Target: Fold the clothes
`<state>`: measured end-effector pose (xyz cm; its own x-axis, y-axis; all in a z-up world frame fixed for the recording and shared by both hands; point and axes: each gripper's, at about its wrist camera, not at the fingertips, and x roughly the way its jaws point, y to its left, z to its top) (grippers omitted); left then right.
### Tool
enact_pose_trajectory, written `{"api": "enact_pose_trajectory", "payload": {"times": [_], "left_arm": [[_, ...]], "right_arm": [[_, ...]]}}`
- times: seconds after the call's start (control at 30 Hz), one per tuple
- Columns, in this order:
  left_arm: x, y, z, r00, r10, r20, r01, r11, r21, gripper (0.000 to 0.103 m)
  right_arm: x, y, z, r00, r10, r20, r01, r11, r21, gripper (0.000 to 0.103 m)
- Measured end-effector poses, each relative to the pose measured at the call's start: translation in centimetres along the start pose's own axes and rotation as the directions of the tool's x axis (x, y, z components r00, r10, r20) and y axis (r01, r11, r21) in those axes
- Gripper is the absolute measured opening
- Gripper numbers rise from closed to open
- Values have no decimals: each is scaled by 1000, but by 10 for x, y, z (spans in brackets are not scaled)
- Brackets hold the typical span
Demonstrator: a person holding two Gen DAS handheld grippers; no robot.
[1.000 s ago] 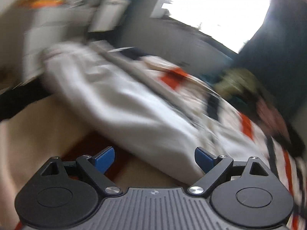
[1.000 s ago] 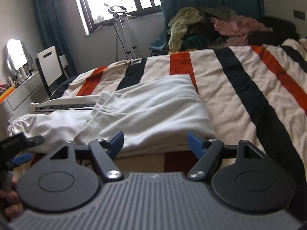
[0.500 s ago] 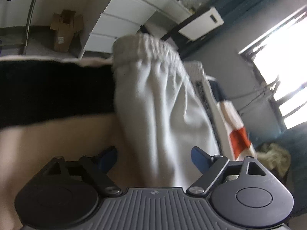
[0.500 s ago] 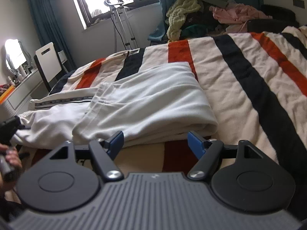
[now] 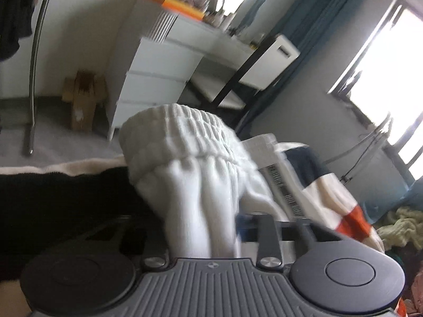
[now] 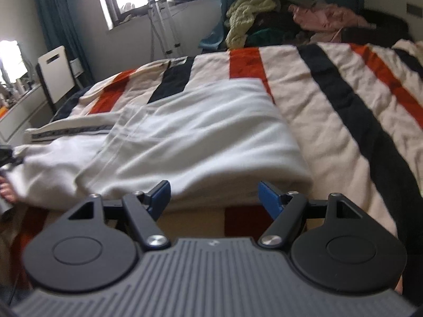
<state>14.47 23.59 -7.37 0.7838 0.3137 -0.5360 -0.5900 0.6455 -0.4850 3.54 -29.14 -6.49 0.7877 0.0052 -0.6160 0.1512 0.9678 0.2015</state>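
White trousers (image 6: 198, 132) lie folded on the striped blanket (image 6: 343, 100) of a bed. In the left wrist view their elastic waistband (image 5: 179, 129) stands bunched up right in front of the camera. My left gripper (image 5: 203, 232) is closing, with the cloth just below the waistband gathered between its jaws; the left finger is lost in the dark. My right gripper (image 6: 214, 198) is open at the near folded edge of the trousers, with a blue pad at each side and nothing pinched.
A heap of clothes (image 6: 277, 13) sits at the far end of the bed. A white dresser (image 5: 158, 66) and a chair (image 6: 55, 71) stand past the bed's left side. A person's hand (image 6: 8, 190) shows at the left edge.
My left gripper swung to the waistband end and its jaws came together around the cloth. My right gripper moved slightly closer to the folded edge, still open.
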Motion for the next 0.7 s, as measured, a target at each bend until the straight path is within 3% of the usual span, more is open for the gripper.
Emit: {"api": "enact_pose_trajectory", "payload": {"times": [0.03,0.13,0.27,0.37,0.47,0.6,0.7], "left_arm": [[-6,-2,-3,999,-8,33,9,1000,-16,15],[-24,-4,-13,991,-27,128,36,997,-62,13],[-51,-13,-15,976,-76,202,85,996,-38,12],[-73,-32,-17,952,-143,271,123,988,88,12],[-96,-54,-19,917,-222,332,148,961,232,12],[-135,-97,-22,880,-338,333,227,916,330,12],[-168,-139,-33,852,-408,328,278,884,376,12]], "right_arm": [[5,2,2,1000,-9,5,9,1000,-6,75],[28,7,1,998,-54,-33,53,998,-36,75],[35,0,-1,997,-71,-43,72,997,15,75],[24,-6,6,997,-73,3,73,995,75,75],[11,-13,13,996,-75,50,68,989,134,75],[-11,-33,17,992,-73,106,46,971,234,75],[-27,-59,17,986,-92,140,35,931,363,75]]}}
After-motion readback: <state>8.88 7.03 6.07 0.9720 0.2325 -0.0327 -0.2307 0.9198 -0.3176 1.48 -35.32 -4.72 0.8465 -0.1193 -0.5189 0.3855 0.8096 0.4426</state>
